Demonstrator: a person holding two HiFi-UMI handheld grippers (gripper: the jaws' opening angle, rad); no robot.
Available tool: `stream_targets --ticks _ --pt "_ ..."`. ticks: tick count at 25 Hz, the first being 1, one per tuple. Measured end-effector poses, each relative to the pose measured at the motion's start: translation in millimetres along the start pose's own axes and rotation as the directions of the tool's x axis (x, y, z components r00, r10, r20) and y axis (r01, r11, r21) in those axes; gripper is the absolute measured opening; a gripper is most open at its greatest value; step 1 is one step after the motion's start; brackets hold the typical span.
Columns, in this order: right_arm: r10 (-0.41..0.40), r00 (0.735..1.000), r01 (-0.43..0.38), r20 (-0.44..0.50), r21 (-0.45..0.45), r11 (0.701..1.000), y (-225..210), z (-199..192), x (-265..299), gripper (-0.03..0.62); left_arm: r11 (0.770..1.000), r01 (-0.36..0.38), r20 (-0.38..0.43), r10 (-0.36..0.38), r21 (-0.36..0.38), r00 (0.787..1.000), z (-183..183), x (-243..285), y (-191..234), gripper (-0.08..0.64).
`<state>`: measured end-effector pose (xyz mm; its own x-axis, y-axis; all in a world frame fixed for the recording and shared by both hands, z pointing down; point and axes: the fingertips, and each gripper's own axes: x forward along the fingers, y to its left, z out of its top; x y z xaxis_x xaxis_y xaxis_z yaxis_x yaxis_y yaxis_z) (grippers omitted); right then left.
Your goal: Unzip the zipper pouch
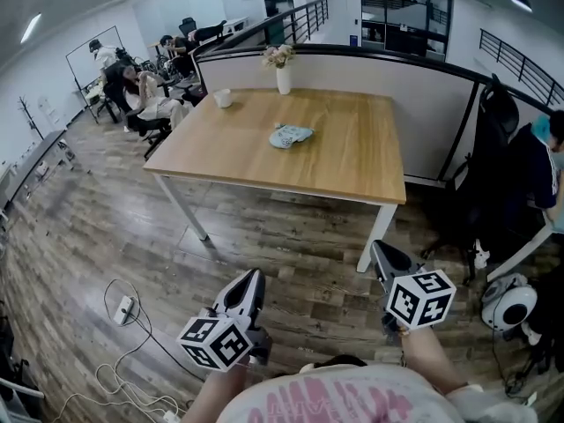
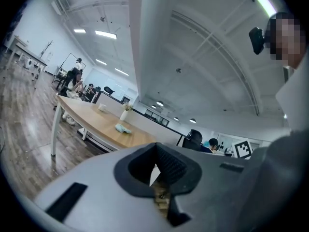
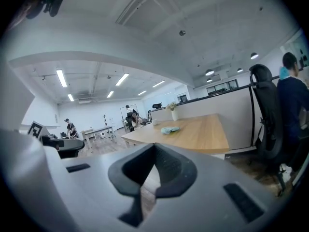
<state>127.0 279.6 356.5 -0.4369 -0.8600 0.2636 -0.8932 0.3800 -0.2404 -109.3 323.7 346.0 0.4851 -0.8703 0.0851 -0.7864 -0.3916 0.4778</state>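
A small light-blue zipper pouch (image 1: 290, 136) lies on the wooden table (image 1: 352, 161), far ahead of both grippers. The same pouch (image 2: 122, 128) shows small in the left gripper view, and as a pale-blue pouch (image 3: 169, 129) in the right gripper view. My left gripper (image 1: 249, 286) is held low over the floor, close to my body, jaws shut and empty. My right gripper (image 1: 384, 258) is held low too, near the table's front right leg, jaws shut with nothing between them.
A white vase of flowers (image 1: 282, 69) and a white cup (image 1: 223, 98) stand at the table's far edge. A black office chair (image 1: 489, 148) and a seated person (image 1: 546, 161) are at the right. Cables and a power strip (image 1: 124, 310) lie on the floor at left. Several people sit at the back left.
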Motion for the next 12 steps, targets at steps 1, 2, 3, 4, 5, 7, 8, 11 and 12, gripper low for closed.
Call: stream_targets --ticks 1,2,3,4,5,7,8,11,12 --pt "-0.001 1.0 0.002 -0.014 0.007 1.0 -1.2 -5.2 4.8 -0.003 1.0 -0.004 -0.009 0.004 -0.013 1.0 -3.9 3.4 5.4 -0.002" --pt "-0.001 1.0 0.002 -0.027 0.018 1.0 -2.3 -10.2 9.2 -0.004 1.0 -0.01 -0.021 0.01 -0.027 1.0 -9.1 6.1 10.5 -0.002" --pt "0.0 0.999 0.001 -0.037 0.03 1.0 -3.4 -14.1 13.6 -0.003 0.999 -0.017 -0.035 0.016 -0.036 0.999 -14.4 8.5 15.3 -0.002" --pt "0.001 0.999 0.001 -0.046 0.042 0.999 -4.7 -16.9 18.5 -0.003 0.999 -0.024 -0.048 0.022 -0.041 0.999 -19.0 10.6 19.6 -0.002" --pt "0.0 0.999 0.003 -0.054 0.049 0.999 -6.2 -18.6 24.0 -0.003 0.999 -0.032 -0.059 0.029 -0.042 0.998 -22.3 13.1 23.9 -0.002" --pt "-0.004 0.998 0.007 -0.067 0.05 0.999 -9.4 -18.6 37.6 -0.003 0.998 -0.046 -0.069 0.042 -0.047 0.997 -25.3 20.3 32.8 0.0" --pt "-0.004 0.997 0.008 -0.071 0.048 0.999 -10.8 -17.4 45.7 -0.003 0.997 -0.05 -0.069 0.046 -0.052 0.997 -24.9 25.2 37.6 0.0" --pt "0.003 0.996 0.001 -0.084 0.047 0.999 -16.2 -13.4 73.4 -0.003 0.996 -0.062 -0.064 0.058 -0.069 0.996 -19.3 43.2 54.7 0.0" --pt "0.006 0.996 -0.002 -0.089 0.046 0.999 -19.1 -11.8 83.6 -0.003 0.995 -0.069 -0.064 0.064 -0.07 0.996 -16.3 50.5 60.6 -0.002"
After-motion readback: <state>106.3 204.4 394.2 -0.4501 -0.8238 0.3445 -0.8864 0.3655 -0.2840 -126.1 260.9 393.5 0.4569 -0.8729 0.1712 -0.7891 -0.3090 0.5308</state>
